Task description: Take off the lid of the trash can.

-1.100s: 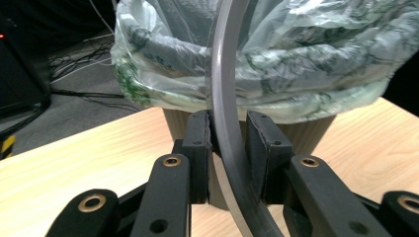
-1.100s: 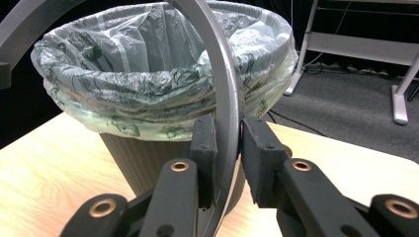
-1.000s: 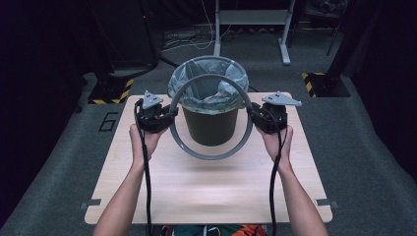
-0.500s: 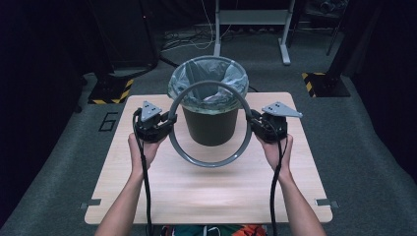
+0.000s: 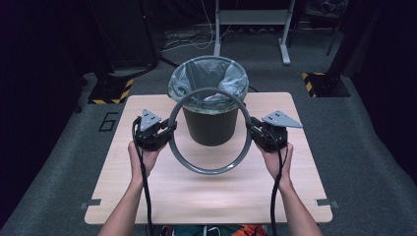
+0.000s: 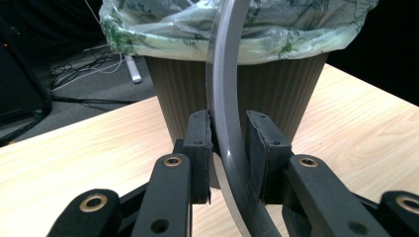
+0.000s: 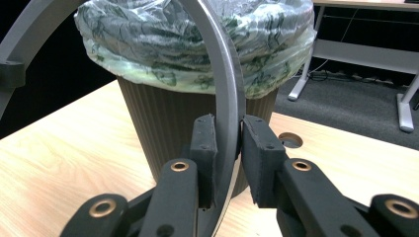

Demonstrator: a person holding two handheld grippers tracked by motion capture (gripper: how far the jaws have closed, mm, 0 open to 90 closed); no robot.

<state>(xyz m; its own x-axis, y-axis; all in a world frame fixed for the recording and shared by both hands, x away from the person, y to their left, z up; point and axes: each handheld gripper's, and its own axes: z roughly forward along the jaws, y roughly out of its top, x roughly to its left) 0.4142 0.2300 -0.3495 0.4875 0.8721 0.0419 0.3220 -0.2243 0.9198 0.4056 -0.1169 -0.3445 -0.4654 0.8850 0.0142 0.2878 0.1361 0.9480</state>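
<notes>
Ring: I hold the grey ring in the air between my two grippers, above the middle of the desk. It stands tilted, its top arc leaning toward the far edge and crossing in front of the bin's mouth, its bottom arc nearer to me and clear of the desktop.

Left gripper: my left gripper grasps the ring's left side. In the left gripper view the grey band runs up between the two black jaws, and both pads press against it.

Right gripper: my right gripper grasps the ring's right side. In the right gripper view the band sits pinched between the pads, and it curves away over the top of the bin.

Hands: my left hand and right hand each grip a tool from below, cables trailing back toward the near edge.

Bin: the dark ribbed bin stands on the desk just beyond the ring, near the middle of the far edge. I cannot tell whether the ring touches it.

Liner: a pale green printed bag lines the bin and folds out over its rim.

Desk: light wood, with a round cable hole in the top, beside the bin.

Floor: grey carpet lies around the desk.
</notes>
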